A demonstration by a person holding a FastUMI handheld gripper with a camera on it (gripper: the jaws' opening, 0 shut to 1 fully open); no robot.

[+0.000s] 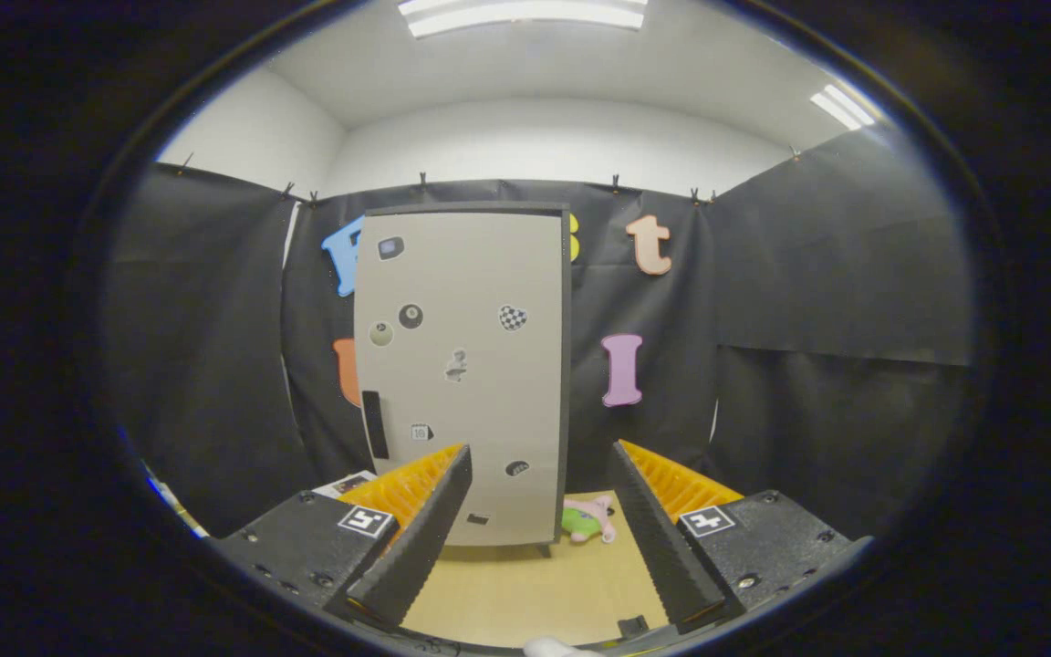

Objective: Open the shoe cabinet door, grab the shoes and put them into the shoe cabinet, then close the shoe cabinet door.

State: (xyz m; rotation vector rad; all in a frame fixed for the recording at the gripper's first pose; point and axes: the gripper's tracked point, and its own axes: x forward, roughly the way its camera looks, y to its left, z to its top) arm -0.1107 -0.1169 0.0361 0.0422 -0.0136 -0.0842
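A tall pale-grey shoe cabinet (463, 374) stands upright at the back of the wooden floor, its door shut and dotted with small stickers. A dark vertical handle (375, 423) sits near the door's left edge. A small shoe in pink and green (588, 519) lies on the floor just right of the cabinet's foot. My gripper (539, 474) is open, well short of the cabinet, with nothing between its fingers. The cabinet's lower part shows through the gap between them.
Black cloth walls close the booth behind and on both sides of the cabinet. Light wooden floor (525, 593) stretches from the fingers to the cabinet. Something flat and white with print (348, 484) lies at the left, behind the left finger.
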